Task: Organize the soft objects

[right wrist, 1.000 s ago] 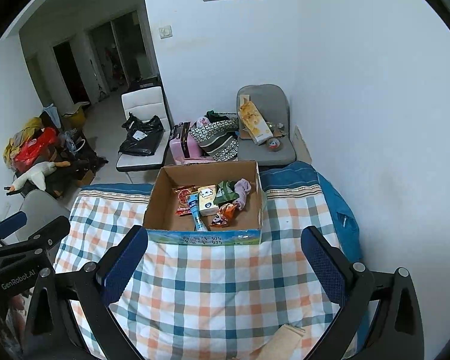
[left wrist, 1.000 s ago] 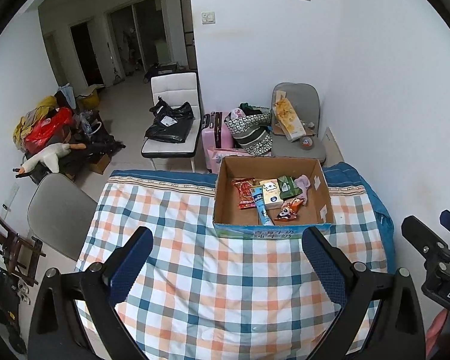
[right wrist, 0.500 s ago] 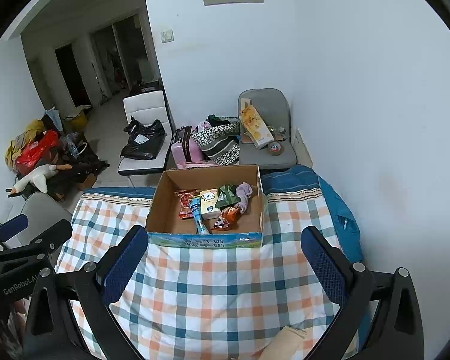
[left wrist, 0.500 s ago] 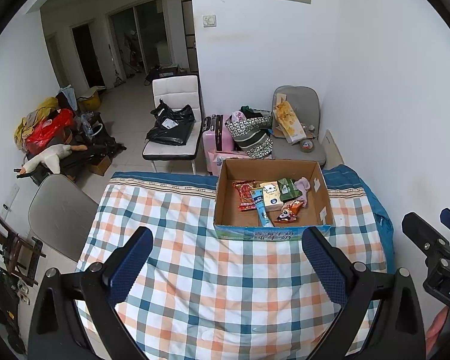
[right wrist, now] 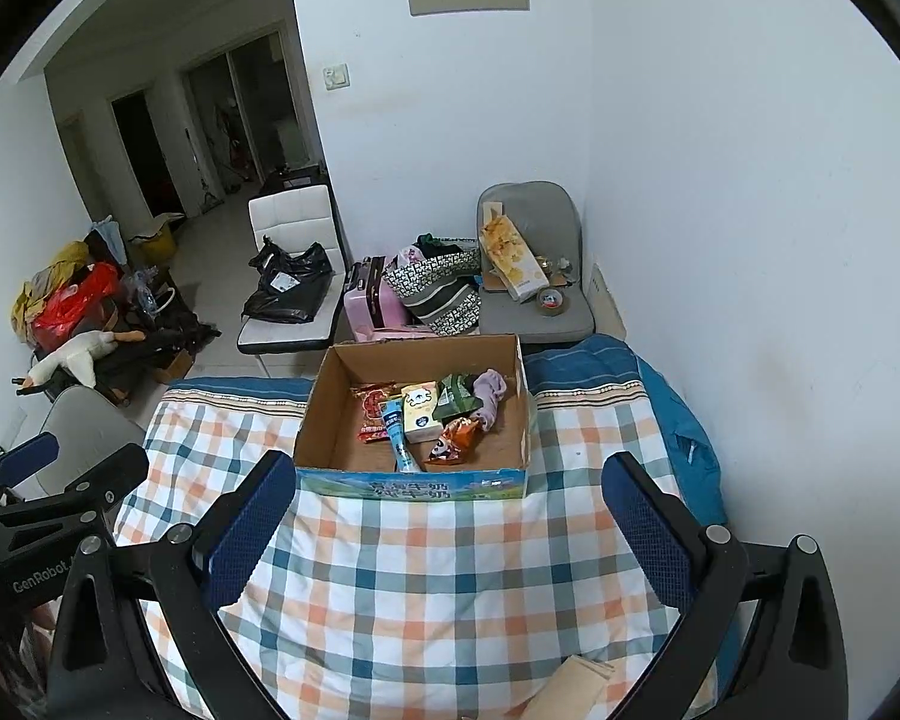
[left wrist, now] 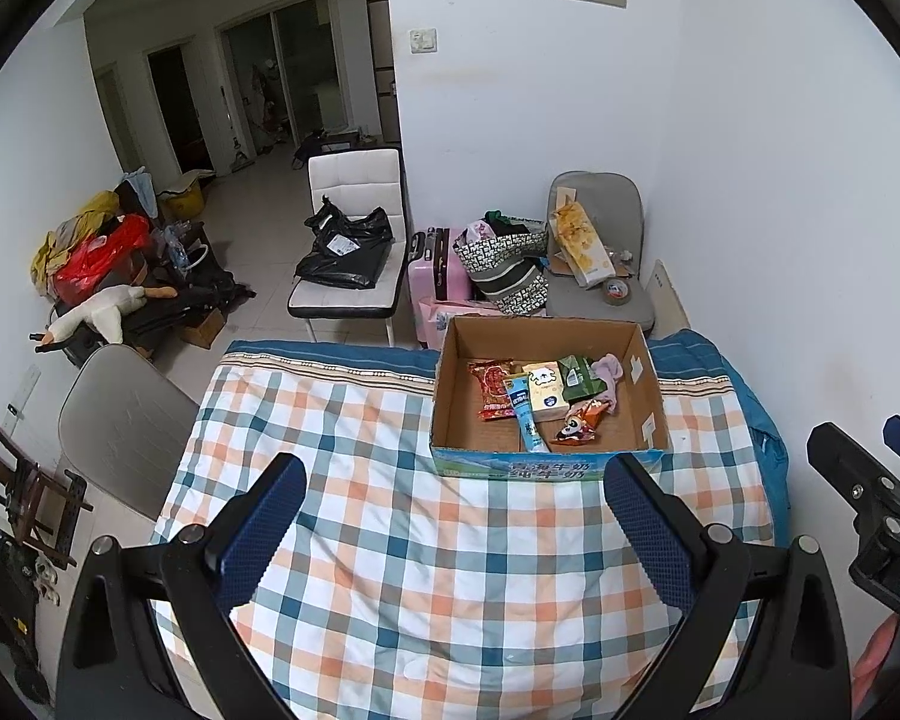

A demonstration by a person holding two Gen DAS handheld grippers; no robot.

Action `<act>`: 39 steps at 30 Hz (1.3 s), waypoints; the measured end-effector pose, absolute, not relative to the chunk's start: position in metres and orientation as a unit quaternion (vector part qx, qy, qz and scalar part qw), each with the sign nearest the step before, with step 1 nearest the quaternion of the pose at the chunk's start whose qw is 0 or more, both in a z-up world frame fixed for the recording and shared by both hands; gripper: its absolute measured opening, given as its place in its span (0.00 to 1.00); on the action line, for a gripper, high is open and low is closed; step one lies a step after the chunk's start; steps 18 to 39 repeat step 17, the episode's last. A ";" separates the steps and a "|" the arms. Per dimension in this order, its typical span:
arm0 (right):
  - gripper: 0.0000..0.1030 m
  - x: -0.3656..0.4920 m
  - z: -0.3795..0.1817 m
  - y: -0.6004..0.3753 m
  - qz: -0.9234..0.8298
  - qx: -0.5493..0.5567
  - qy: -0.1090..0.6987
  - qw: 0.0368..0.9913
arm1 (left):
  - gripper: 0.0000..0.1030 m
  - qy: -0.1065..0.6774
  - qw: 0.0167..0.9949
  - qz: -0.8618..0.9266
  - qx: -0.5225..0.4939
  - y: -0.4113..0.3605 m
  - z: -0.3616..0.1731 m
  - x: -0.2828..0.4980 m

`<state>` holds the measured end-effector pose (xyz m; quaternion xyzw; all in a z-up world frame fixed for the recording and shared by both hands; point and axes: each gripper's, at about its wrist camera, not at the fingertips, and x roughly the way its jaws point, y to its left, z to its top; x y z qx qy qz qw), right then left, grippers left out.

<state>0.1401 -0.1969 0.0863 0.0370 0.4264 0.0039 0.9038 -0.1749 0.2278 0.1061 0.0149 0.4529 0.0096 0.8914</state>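
Cardboard box (left wrist: 645, 387) sits at the 12 o'clock end of the desk (left wrist: 402, 516), which is covered by a checked cloth, with its open top facing up. All of the task's visible items lie inside it, grouped at the centre of the box floor: a red snack packet (left wrist: 493, 385) at 9 o'clock in the cluster, a blue tube (left wrist: 525, 414) running toward 6 o'clock, a cream carton (left wrist: 546, 390) in the middle, a green pouch (left wrist: 579, 377) just beyond it, a lilac cloth (left wrist: 609, 375) at 2 o'clock, and an orange snack bag (left wrist: 582, 423) at 5 o'clock. The items touch or overlap one another. The cloth outside the box carries none of these items, apart from a flat cardboard piece (right wrist: 573, 681) at the 6 o'clock edge in the right wrist view. Left tool (left wrist: 450, 534) is spread wide and holds nothing; right tool (right wrist: 444, 531) is likewise spread wide and empty. Both hang above the cloth at the 6 o'clock side, well apart from the box, each aimed at its front wall. This layout fits two stages equally: items gathered in the box as the sorted result, or a mixed box awaiting separation of soft items from stiff ones.
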 end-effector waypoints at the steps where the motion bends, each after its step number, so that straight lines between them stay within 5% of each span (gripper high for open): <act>1: 1.00 0.140 0.086 -0.197 0.004 0.037 0.426 0.904 | 0.99 0.453 0.891 0.010 0.015 0.228 0.106 -0.175; 39: 1.00 0.140 0.084 -0.195 0.005 0.036 0.427 0.903 | 0.99 0.453 0.891 0.018 0.009 0.230 0.107 -0.181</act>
